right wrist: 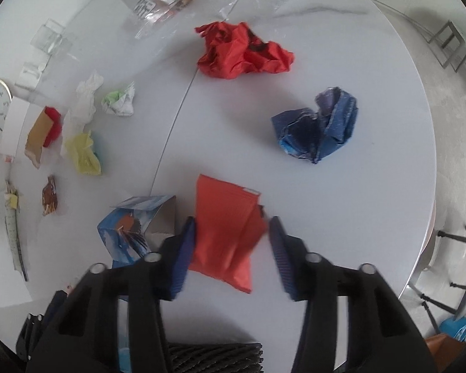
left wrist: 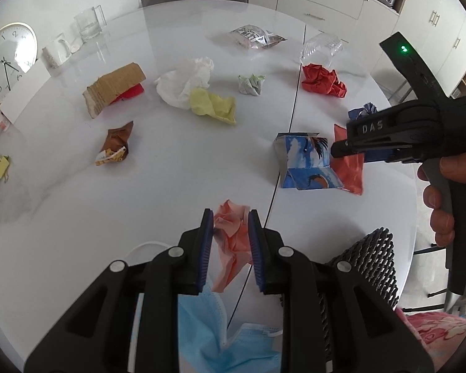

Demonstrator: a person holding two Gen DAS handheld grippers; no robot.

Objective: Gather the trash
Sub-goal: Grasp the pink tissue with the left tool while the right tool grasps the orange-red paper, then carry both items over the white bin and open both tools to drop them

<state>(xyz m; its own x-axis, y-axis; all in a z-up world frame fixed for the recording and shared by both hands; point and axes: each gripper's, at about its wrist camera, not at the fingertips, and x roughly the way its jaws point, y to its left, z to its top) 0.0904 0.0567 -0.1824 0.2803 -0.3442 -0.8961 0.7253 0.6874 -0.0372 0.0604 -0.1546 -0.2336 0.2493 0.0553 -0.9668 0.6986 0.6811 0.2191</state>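
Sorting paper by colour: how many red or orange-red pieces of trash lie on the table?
2: a crumpled red paper at the far side, and a flat orange-red packet between the right tool's fingers. More may be hidden.

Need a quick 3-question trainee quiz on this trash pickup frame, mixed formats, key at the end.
1. True or false: the left tongs are shut on a pink crumpled paper.
2. What lies between the right tongs?
A. blue crumpled paper
B. orange packet
C. yellow tissue
3. Fill in: in the left wrist view, the blue printed carton lies just ____ of the table seam.

Key: 1 true. 2 B; the pads flank the packet, with a gap on one side. 3 right.
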